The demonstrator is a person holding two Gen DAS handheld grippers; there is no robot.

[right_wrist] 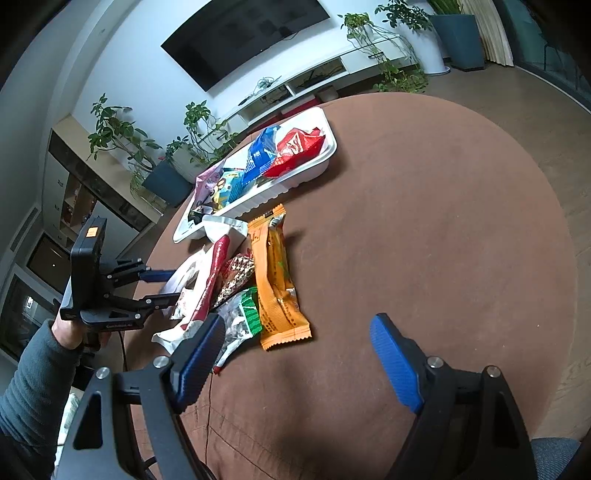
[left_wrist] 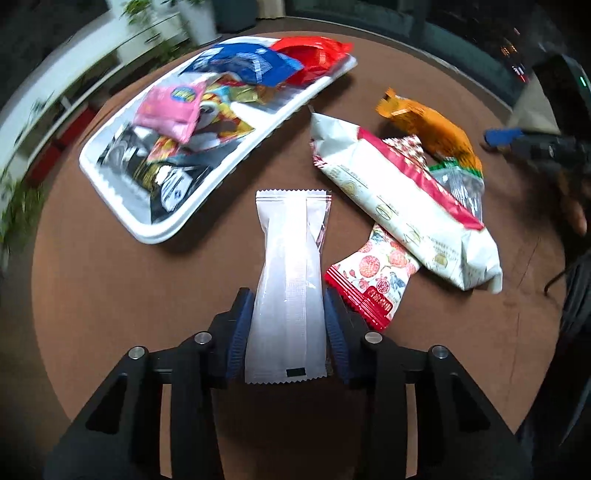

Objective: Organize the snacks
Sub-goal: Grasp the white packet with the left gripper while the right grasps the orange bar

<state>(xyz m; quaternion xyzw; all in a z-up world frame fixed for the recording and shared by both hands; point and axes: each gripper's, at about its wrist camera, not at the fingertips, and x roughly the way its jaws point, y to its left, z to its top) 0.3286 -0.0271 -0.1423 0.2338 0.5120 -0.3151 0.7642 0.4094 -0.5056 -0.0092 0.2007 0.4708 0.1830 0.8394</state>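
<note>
My left gripper [left_wrist: 289, 295] is shut on a long white snack packet [left_wrist: 290, 280], held above the brown round table [left_wrist: 110, 295]. A white tray [left_wrist: 147, 232] with several snacks lies ahead to the left; it also shows in the right wrist view [right_wrist: 325, 158]. To the right lies a pile: a large white and red bag [left_wrist: 399, 199], a floral red packet [left_wrist: 373, 277] and an orange packet [left_wrist: 436, 129]. My right gripper [right_wrist: 299, 325] is open and empty, just short of the orange packet [right_wrist: 277, 280] and a green and clear packet [right_wrist: 242, 317].
The left gripper [right_wrist: 162, 284] shows at the left of the right wrist view, held by a hand in a grey sleeve. Beyond the table stand potted plants [right_wrist: 122, 136], a white TV bench [right_wrist: 314, 81] and a wall TV [right_wrist: 243, 33]. Bare brown tabletop [right_wrist: 424, 221] spreads to the right.
</note>
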